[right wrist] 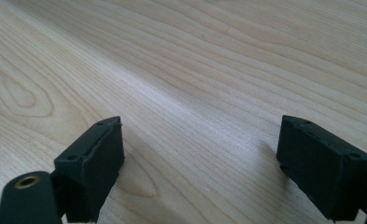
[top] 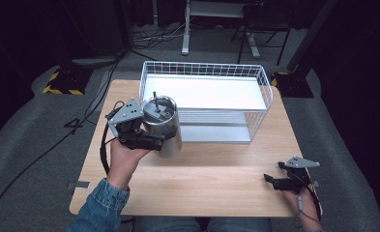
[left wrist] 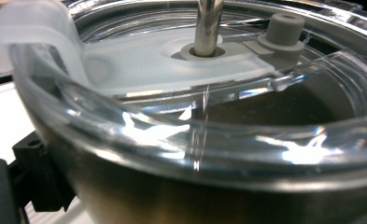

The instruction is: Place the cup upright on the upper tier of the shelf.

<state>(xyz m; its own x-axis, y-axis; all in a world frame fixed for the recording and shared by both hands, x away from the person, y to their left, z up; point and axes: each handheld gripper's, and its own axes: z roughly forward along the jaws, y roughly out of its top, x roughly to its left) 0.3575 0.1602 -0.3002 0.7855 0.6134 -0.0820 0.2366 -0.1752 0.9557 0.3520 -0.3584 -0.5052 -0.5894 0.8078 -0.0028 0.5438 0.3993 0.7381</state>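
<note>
With the left gripper (top: 153, 141) apparently clamped on the steel tumbler (top: 164, 126), keep it upright entering the wire basket (top: 261, 92); right gripper (top: 274, 180) fingers rest open above the counter (top: 216, 174).

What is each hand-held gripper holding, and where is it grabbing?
The left hand-held gripper holds the steel cup by its side, below the clear lid. The right hand-held gripper is open over the table, holding nothing.
</note>
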